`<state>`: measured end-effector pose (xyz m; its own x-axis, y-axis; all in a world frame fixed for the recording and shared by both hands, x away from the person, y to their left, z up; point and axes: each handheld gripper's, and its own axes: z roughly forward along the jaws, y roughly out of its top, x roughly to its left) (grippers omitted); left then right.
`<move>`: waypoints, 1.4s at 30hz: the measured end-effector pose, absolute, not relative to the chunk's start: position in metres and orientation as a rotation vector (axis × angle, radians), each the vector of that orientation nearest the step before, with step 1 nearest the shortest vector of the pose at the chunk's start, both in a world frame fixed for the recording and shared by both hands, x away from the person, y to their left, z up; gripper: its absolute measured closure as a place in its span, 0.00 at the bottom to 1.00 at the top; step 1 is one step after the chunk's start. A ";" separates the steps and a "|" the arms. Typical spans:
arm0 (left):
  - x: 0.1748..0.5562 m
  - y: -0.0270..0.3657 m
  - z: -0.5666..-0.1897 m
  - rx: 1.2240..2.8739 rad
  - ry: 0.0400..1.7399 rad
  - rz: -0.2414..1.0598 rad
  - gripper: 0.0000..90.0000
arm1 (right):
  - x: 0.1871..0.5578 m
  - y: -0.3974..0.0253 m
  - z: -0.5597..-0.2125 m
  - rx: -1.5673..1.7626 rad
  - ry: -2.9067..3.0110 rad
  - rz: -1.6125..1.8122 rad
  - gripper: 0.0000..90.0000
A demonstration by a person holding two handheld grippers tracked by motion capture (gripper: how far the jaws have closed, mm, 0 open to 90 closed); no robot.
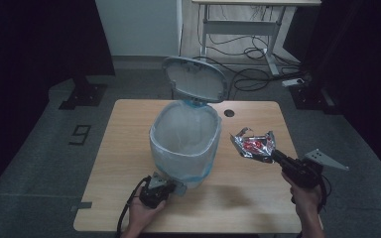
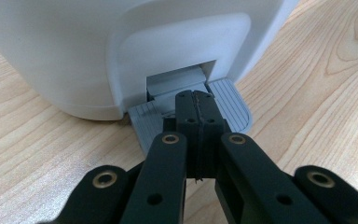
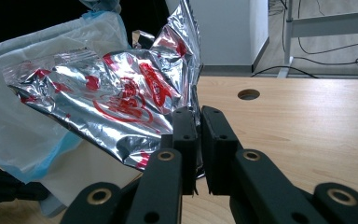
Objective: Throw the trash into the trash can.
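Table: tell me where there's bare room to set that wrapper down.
Bare wood lies left of the bin, out to the table edge, and along the near edge between the two hands. The far right corner by the round hole is free too. It is crowded right at the bin's pedal.

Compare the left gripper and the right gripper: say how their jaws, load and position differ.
The left gripper is shut on nothing and presses on the bin's grey pedal; the right gripper is shut on a crumpled silver and red wrapper. The left sits low at the foot of the bin, whose lid stands open; the right holds its load in the air beside the bin. Both are black, two-jawed and hand-held.
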<state>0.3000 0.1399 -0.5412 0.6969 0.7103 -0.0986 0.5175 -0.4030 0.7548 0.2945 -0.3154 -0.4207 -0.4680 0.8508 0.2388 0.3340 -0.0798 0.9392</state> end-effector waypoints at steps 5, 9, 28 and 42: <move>0.300 0.140 -0.541 2.096 0.934 0.306 1.00 | 0.294 -0.315 -0.418 1.276 1.756 1.582 0.94; 0.300 0.140 -0.541 2.096 0.934 0.305 1.00 | 0.293 -0.314 -0.415 1.263 1.750 1.593 0.94; 0.300 0.140 -0.541 2.094 0.930 0.303 1.00 | 0.295 -0.302 -0.395 1.201 1.740 1.643 0.94; 0.300 0.140 -0.541 2.094 0.932 0.301 1.00 | 0.296 -0.298 -0.374 1.172 1.721 1.694 0.94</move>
